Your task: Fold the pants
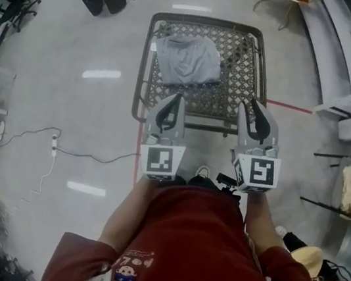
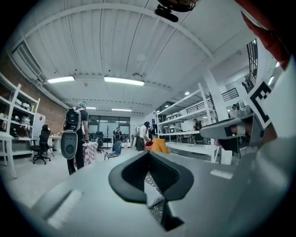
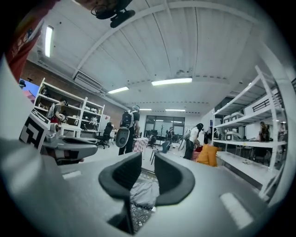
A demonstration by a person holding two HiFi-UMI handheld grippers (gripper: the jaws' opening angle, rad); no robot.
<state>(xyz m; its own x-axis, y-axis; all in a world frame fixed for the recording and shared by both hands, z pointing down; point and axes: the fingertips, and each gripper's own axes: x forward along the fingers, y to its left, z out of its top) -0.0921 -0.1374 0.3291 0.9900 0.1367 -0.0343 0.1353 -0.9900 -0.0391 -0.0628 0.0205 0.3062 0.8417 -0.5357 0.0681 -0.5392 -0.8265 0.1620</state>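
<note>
Grey pants (image 1: 188, 58) sit in a compact fold at the far-left corner of the wire-mesh table (image 1: 239, 80), the job apparently done. The left gripper (image 1: 174, 98), jaws closed on nothing, and the right gripper (image 1: 254, 107), jaws parted and empty, hover level at the near edge, the 2 seemingly held clear of the cloth.

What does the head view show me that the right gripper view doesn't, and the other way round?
Only the head view: the person's red shirt, the red line on the floor. Only the right gripper view: ceiling strip lights, white shelving, people standing far off. Both: the folded grey fabric pants lying on the square metal mesh table, touched by neither tool, plus the left tongs, shut, and the right tongs, apart and empty.
</note>
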